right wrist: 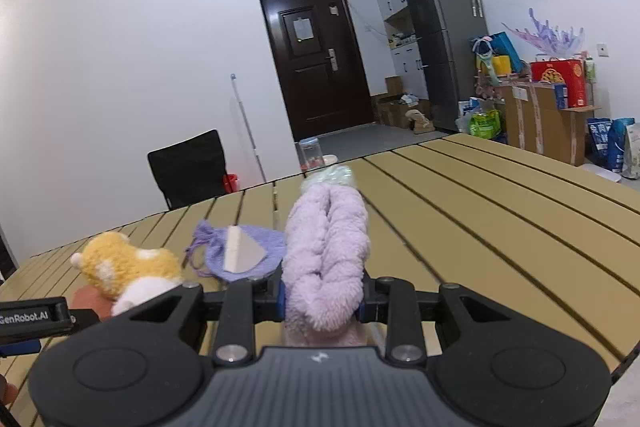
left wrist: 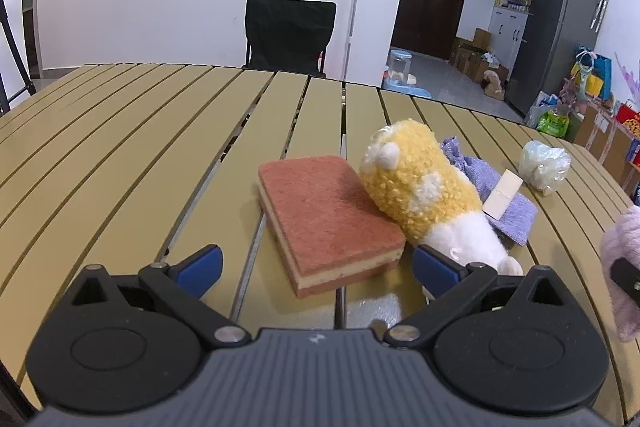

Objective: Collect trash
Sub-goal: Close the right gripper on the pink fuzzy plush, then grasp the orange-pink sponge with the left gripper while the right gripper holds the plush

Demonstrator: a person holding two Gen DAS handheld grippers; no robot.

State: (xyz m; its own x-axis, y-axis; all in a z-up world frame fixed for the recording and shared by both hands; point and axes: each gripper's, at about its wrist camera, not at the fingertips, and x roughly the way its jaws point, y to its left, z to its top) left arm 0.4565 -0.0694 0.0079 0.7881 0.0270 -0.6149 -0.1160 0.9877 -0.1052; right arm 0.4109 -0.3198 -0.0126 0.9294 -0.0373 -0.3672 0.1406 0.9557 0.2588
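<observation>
My left gripper (left wrist: pixel 318 269) stands open just above the slatted table (left wrist: pixel 120 131), its blue pads either side of the near end of a pink-and-cream sponge (left wrist: pixel 328 223). A yellow and white plush toy (left wrist: pixel 424 195) lies against the sponge's right side. Behind it are a purple knitted cloth (left wrist: pixel 512 215) with a white card (left wrist: pixel 502 193) on top, and a crumpled clear plastic bag (left wrist: pixel 546 163). My right gripper (right wrist: pixel 322 301) is shut on a fluffy lilac cloth (right wrist: pixel 326 251), held above the table; that cloth shows at the right edge of the left wrist view (left wrist: pixel 620 255).
A black chair (left wrist: pixel 290 31) stands at the table's far side. Beyond are a dark door (right wrist: pixel 316 63), a grey fridge (right wrist: pixel 444 35), boxes and bags along the right wall (right wrist: pixel 540 107). In the right wrist view the left gripper's body (right wrist: pixel 32 317) sits at the lower left.
</observation>
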